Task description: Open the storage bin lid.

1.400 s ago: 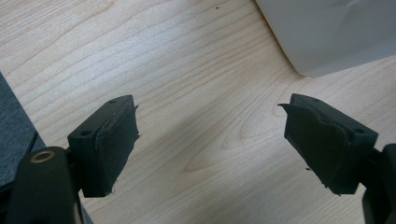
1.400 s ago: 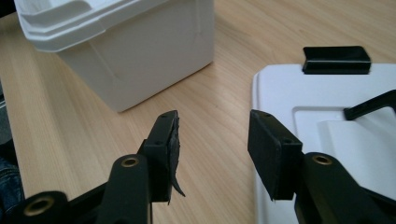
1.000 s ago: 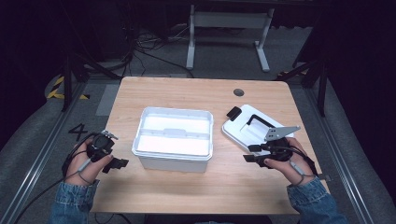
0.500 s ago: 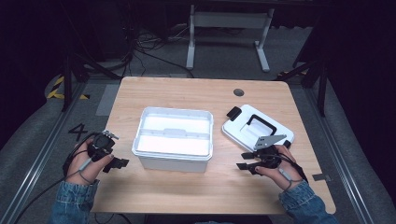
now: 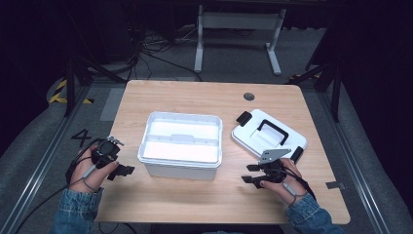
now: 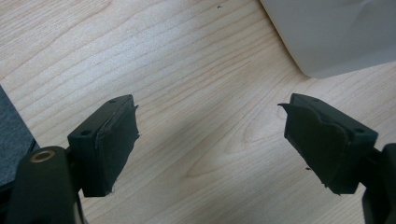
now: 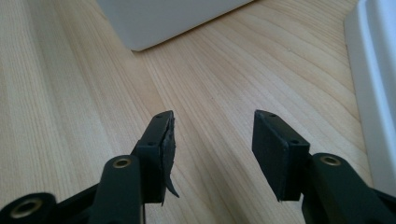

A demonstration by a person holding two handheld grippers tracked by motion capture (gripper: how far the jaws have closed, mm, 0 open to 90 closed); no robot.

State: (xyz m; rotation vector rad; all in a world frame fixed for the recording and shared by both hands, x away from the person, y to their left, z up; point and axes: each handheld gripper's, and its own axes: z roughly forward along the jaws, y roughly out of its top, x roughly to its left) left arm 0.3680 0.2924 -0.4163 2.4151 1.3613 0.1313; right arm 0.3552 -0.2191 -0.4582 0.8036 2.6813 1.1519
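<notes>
- Table (image 5: 160, 204): light wood top with a small dark round grommet (image 5: 249, 96) near its far edge, right of centre.
- White plastic bin (image 5: 181, 145): stands open at the middle of the table, long side running left to right. A white ridge crosses the interior, dividing it into a far and a near part. No loose contents can be made out inside; the interior reads as plain white.
- White lid (image 5: 269, 136): lies flat on the table just right of the bin, apart from it and turned at an angle. It carries a black handle (image 5: 272, 130) on top and black latches (image 5: 243, 117) at its far-left and near-right corners.
- Left tongs (image 5: 122, 170): held in the person's left hand (image 5: 90, 168) near the left edge of the table, just left of the bin's near-left corner and not touching it. In the left gripper view the jaws stand wide apart over bare wood, grasping nothing, with the bin's rounded corner at upper right.
- Right tongs (image 5: 252, 173): held in the person's right hand (image 5: 285, 178) at the near right of the table, just near of the lid's near edge. In the right gripper view the jaws are released, parted over bare wood, with nothing between them; the bin's corner shows at the top and the lid's rim at the right edge.
- Both forearms wear blue denim sleeves (image 5: 73, 214).
- A cable trails from each gripper.
</notes>
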